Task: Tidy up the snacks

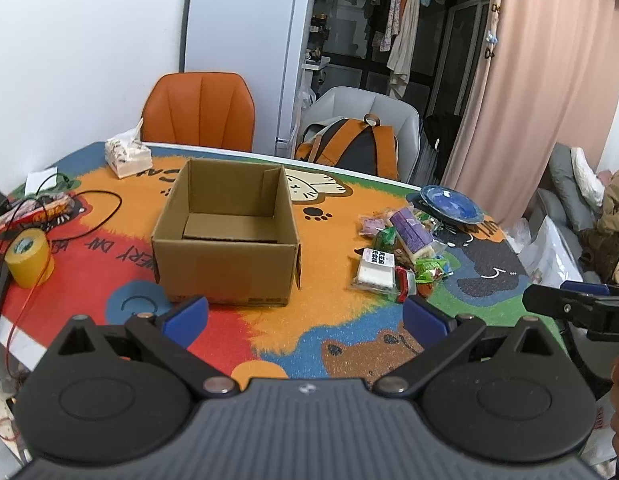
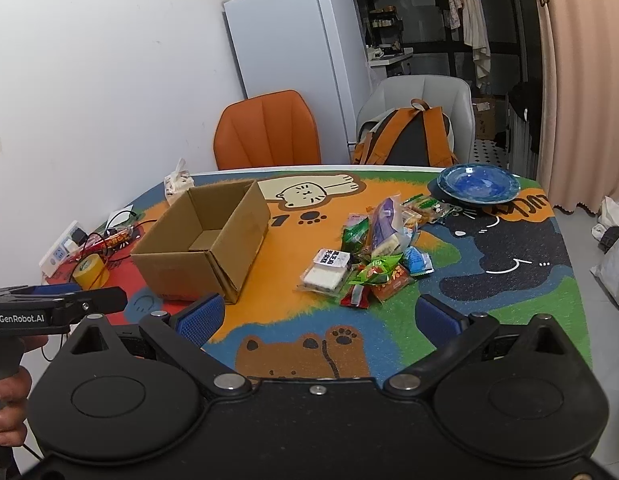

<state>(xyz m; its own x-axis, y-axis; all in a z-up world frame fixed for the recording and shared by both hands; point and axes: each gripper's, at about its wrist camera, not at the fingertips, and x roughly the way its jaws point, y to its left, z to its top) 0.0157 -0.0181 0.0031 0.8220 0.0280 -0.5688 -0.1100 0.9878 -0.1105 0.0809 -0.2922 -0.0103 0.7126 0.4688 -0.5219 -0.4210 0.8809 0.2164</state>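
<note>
Snack pile (image 2: 373, 252) sits toward table's (image 1: 269, 332) right edge, near blue plate (image 2: 478, 185). Cardboard box (image 1: 227, 236) stands mid-table, looks bare inside. Packets look light, crinkly, slippery, squashy; best pinch sealed edge of white one (image 2: 325, 272), gently. Left gripper (image 1: 305, 318) spread wide, holds nothing. Right gripper (image 2: 319, 316) spread wide, holds nothing.

Both wrist views look down across the table (image 1: 349, 320), sharing box (image 1: 225, 240) and snacks (image 2: 369, 256).
</note>
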